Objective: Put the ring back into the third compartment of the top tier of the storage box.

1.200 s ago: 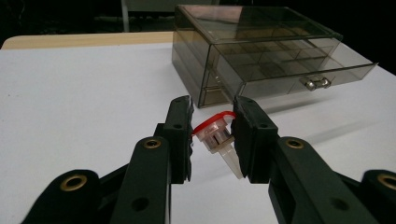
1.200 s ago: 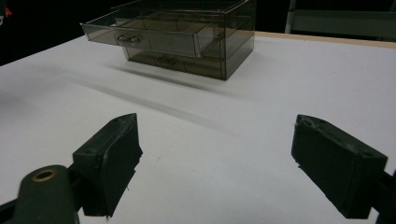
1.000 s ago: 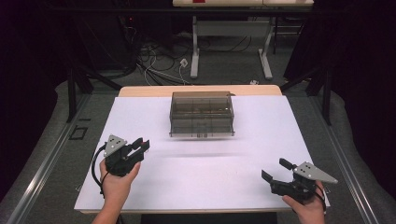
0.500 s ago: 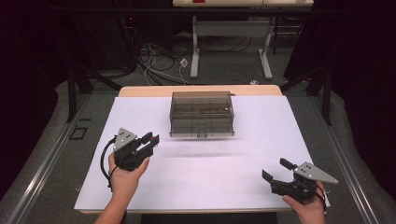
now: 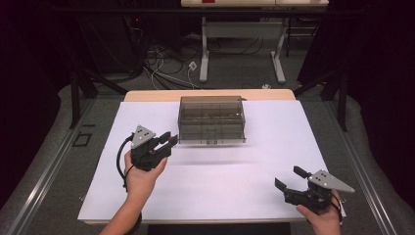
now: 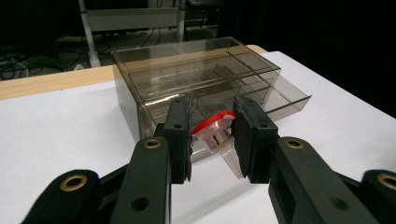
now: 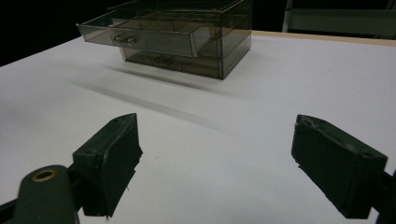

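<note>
- The left hand-held gripper is pinched tight on a small clear piece with a red rim, carried just off the drawer box's left front corner, likely bound for its open drawer.
- The right hand-held gripper waits wide open and empty near the table's front right corner.
- The left gripper view reveals the red-rimmed piece; the right gripper view shows the top drawer pulled out.

Open right tongs over white table, facing smoky drawer box.
</note>
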A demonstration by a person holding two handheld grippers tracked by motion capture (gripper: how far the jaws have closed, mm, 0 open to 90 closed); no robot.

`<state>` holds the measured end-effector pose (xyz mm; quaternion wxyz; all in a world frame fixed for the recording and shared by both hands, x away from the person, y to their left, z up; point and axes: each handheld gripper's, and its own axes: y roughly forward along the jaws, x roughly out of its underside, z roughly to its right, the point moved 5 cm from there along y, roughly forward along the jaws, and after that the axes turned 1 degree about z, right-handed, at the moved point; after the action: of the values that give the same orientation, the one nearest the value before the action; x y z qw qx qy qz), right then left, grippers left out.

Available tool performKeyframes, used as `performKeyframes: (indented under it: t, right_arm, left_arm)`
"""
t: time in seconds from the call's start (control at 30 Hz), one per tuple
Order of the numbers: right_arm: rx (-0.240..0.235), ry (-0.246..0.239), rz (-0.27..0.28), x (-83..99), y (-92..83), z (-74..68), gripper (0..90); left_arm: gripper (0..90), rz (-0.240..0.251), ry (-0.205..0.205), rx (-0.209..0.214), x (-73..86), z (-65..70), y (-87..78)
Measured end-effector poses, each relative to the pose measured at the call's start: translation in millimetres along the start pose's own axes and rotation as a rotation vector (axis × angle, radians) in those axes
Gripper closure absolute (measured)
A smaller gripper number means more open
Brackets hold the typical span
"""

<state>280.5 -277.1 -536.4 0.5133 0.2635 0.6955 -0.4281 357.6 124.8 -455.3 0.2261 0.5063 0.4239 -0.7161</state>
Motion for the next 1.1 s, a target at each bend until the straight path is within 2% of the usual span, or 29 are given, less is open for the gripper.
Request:
performKeyframes:
  t: [0.43, 1.1]
  right_arm:
    - [0.001, 0.007, 0.002, 0.4, 0.4, 0.6, 14.7]
    - [0.000, 0.012, -0.001, 0.5, -0.3, 1.2, 14.7]
  left_arm:
    - [68.5, 0.004, 0.000, 0.038, -16.1, 15.5, 19.3]
    - [68.5, -0.005, 0.016, 0.061, -32.3, 35.8, 48.4]
